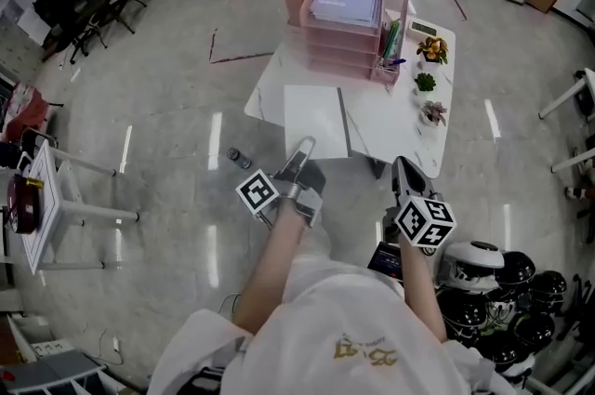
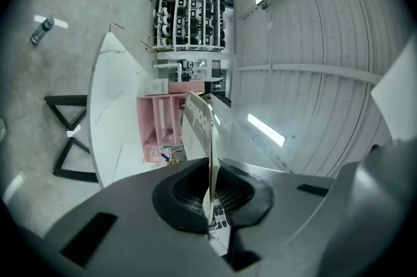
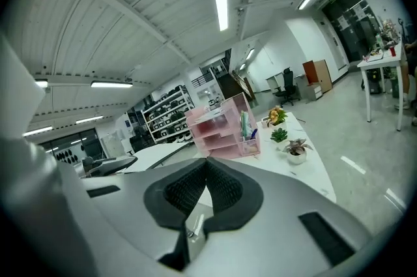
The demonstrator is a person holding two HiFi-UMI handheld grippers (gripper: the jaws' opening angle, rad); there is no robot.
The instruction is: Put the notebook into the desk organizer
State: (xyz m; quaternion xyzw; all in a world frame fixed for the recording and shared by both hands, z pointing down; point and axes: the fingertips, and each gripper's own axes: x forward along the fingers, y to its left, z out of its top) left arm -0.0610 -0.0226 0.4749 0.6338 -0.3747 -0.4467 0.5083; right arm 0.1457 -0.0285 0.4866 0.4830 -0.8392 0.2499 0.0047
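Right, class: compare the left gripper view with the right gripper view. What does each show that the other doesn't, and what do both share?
Left gripper view only: a bottle on the floor, and a close look at the left gripper shut on the notebook's edge.
Right gripper view only: three small potted plants, and the right gripper shut on nothing.
Both: the pink organizer standing on the white table.

I note a white table (image 1: 400,128) carrying three small potted plants (image 1: 425,83) in a row near its right edge. A bottle (image 1: 240,159) sits on the floor beside it. What appear to be helmets (image 1: 502,291) cluster at lower right.
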